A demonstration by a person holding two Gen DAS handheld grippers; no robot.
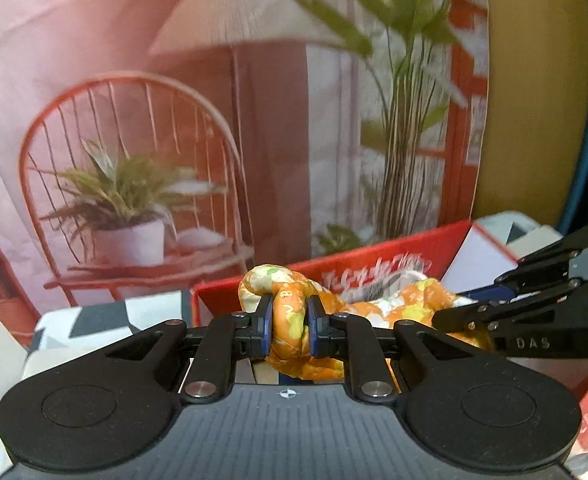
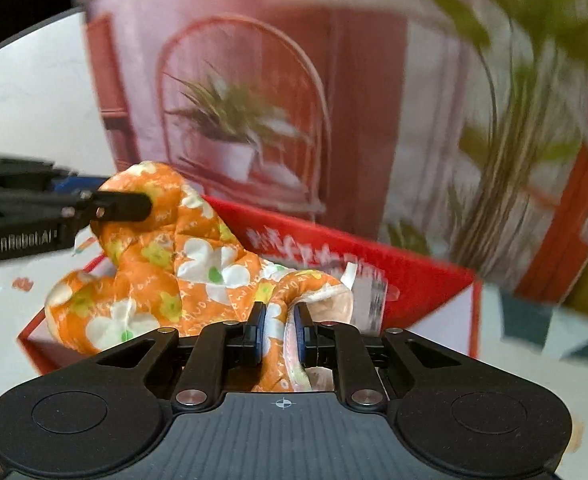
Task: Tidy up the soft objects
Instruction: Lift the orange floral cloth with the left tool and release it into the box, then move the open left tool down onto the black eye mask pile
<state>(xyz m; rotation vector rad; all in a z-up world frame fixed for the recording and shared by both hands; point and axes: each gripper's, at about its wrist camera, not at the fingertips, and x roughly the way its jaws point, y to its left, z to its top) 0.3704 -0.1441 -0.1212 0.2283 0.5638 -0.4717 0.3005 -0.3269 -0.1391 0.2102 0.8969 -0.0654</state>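
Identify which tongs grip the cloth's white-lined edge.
The right tongs: pale lining shows in their grip on the orange floral cloth; the left tongs pinch only orange print.

Each wrist camera is looking forward along its own fingers, close to the orange cloth (image 1: 290, 320) and the red box (image 1: 374, 268) at 12 o'clock, both sharing the backdrop (image 2: 254, 80).

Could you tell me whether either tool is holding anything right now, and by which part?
Both hold the orange floral cloth: the left tool pinches a bunched fold at one end, the right tool a rolled edge at the other.
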